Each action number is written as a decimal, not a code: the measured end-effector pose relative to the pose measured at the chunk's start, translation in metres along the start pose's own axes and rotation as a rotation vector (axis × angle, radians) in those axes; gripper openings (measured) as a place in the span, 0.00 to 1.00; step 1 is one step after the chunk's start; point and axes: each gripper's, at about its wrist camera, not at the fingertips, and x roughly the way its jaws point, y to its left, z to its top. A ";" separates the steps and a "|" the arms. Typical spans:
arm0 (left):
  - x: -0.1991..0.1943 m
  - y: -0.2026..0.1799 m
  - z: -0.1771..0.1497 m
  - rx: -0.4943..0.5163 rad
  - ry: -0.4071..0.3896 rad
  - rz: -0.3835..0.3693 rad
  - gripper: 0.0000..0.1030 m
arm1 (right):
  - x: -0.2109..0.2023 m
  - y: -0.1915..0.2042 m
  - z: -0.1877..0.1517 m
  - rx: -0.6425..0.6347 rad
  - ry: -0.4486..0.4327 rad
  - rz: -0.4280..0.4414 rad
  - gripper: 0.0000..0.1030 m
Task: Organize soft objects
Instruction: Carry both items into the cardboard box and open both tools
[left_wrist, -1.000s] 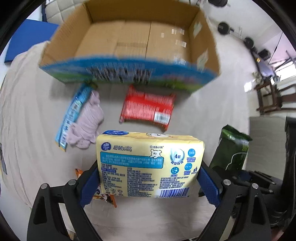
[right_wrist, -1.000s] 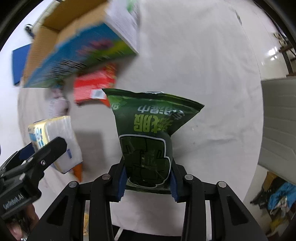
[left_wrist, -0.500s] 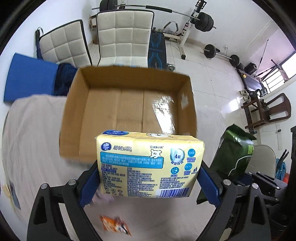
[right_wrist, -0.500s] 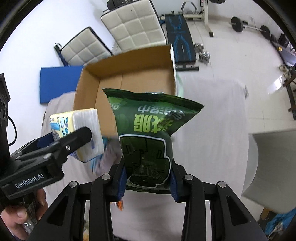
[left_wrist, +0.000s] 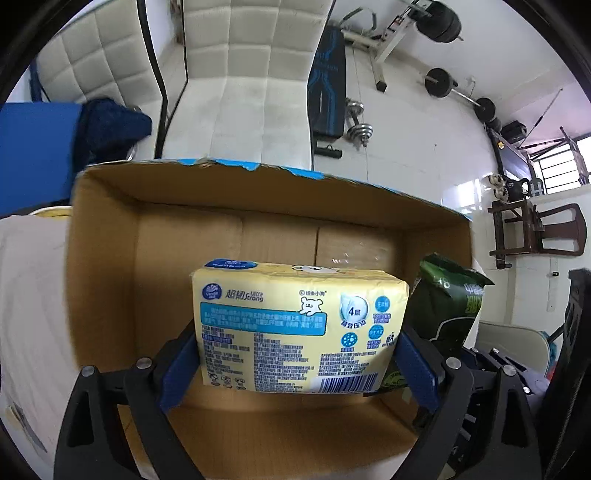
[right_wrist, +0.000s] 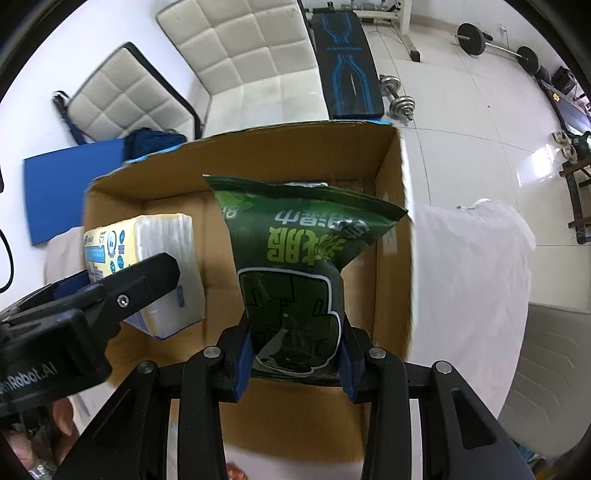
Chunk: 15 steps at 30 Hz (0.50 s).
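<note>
My left gripper (left_wrist: 295, 365) is shut on a yellow tissue pack (left_wrist: 299, 325) and holds it over the open cardboard box (left_wrist: 103, 280). My right gripper (right_wrist: 295, 354) is shut on a green snack bag (right_wrist: 295, 266) and holds it over the same box (right_wrist: 391, 258), to the right of the tissue pack (right_wrist: 147, 258). The green bag also shows at the right in the left wrist view (left_wrist: 447, 310). The left gripper (right_wrist: 92, 291) shows at the left in the right wrist view. The box floor that shows is bare cardboard.
The box stands on a table with a white cloth (right_wrist: 469, 280). White padded chairs (left_wrist: 251, 85), a blue weight bench (right_wrist: 347, 66) and barbells (left_wrist: 458, 92) stand on the floor behind. A blue mat (left_wrist: 33, 147) lies at the left.
Both grippers have risen and moved forward with their loads, from the cloth in front of the box to over the box's opening. The red packet and pink cloth have left view.
</note>
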 end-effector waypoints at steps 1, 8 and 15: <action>0.006 0.000 0.005 0.002 0.007 0.004 0.92 | 0.010 0.000 0.006 0.001 0.014 -0.007 0.39; 0.037 -0.003 0.018 0.040 0.056 0.004 0.93 | 0.052 -0.004 0.038 -0.015 0.060 -0.029 0.39; 0.065 -0.008 0.012 0.055 0.178 0.031 0.93 | 0.077 -0.002 0.049 -0.037 0.121 -0.033 0.47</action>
